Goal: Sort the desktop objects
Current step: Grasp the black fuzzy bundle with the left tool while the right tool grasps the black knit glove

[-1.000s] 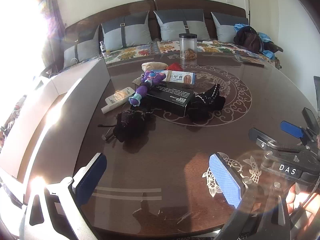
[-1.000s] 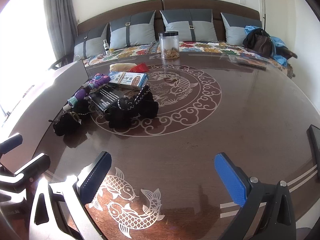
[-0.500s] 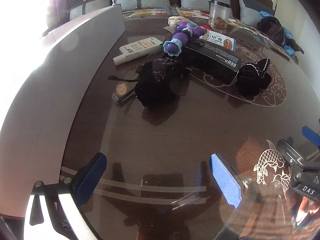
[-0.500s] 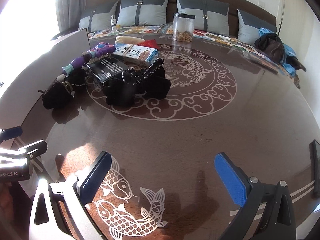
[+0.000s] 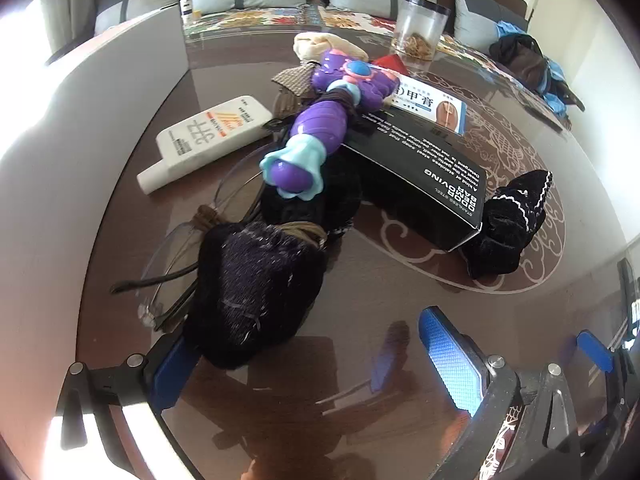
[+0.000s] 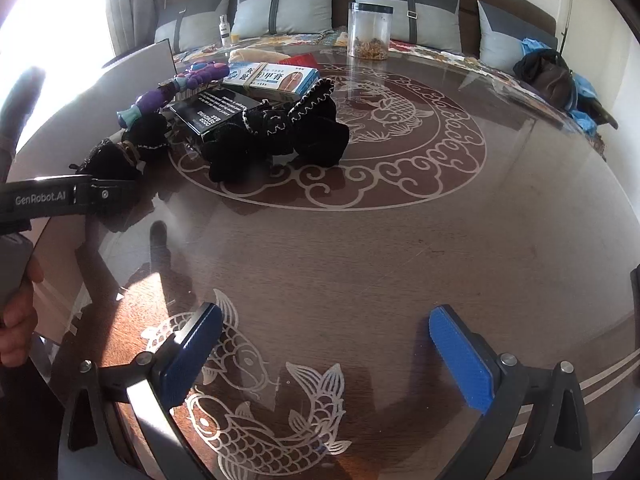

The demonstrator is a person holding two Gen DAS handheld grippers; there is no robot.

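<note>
A heap of objects lies on the round glass-topped table (image 5: 360,320). Nearest my left gripper (image 5: 312,364) is a black fuzzy pouch (image 5: 256,292), its near edge against the left blue pad (image 5: 172,372); the jaws stand wide open. Behind it lie eyeglasses (image 5: 168,264), a purple and teal toy (image 5: 320,132), a white tube (image 5: 208,136), a black box (image 5: 424,172), a blue-white box (image 5: 432,104) and a black trimmed cloth (image 5: 508,220). My right gripper (image 6: 324,360) hangs open over the fish inlay, well short of the black cloth (image 6: 280,132).
A clear jar (image 6: 370,30) stands at the table's far side. A grey panel (image 5: 100,120) runs along the left edge. Cushions and a dark bag (image 6: 548,72) sit on the sofa behind. A hand (image 6: 16,320) holds the left gripper's handle.
My left gripper has moved forward and down to the black pouch, which now fills the space by its left pad. The right gripper has crept slightly forward.
</note>
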